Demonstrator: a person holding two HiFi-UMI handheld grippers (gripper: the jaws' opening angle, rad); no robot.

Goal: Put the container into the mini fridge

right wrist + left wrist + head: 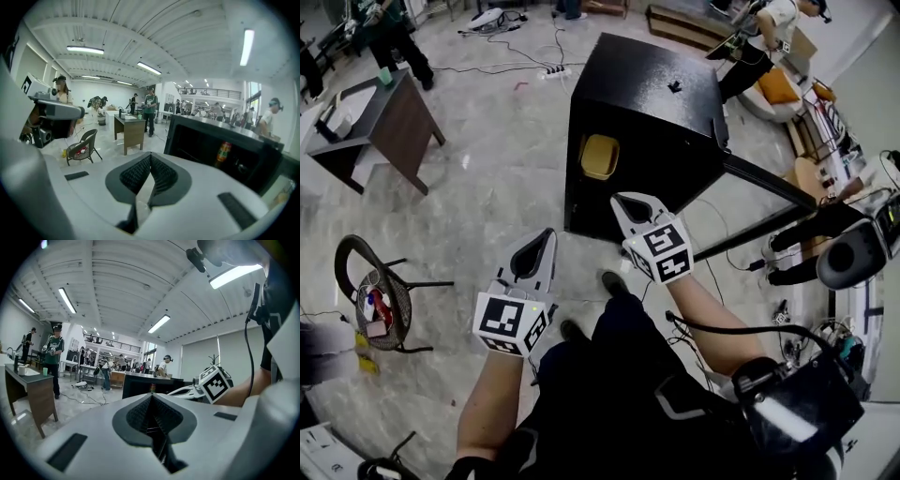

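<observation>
In the head view, a black mini fridge (647, 94) is seen from above on the floor. A yellow container (600, 157) is seen inside its open front, at the left side. The placing is judged to be done, with only the closing of the fridge possibly left. The container appears to sit close to the front edge, so it could be caught or pushed askew if a door were swung against it. It could also be knocked by the right gripper (619, 199), which is held near the fridge front. The left gripper (546, 236) is held farther from the fridge. Both forearms are stretched forward above the person's legs, with the marker cubes turned up toward the camera.

In the left gripper view, the fingers (139, 414) are seen pressed together with nothing between them. The gripper is pointed about level toward the fridge, and the right gripper is seen beside it on the right.

In the right gripper view, the fingers are likewise closed on nothing. The gripper is tilted somewhat downward toward the dark inside of the fridge, where a bottle (223, 153) with an orange label is stood. The container cannot be clearly made out here.
</observation>
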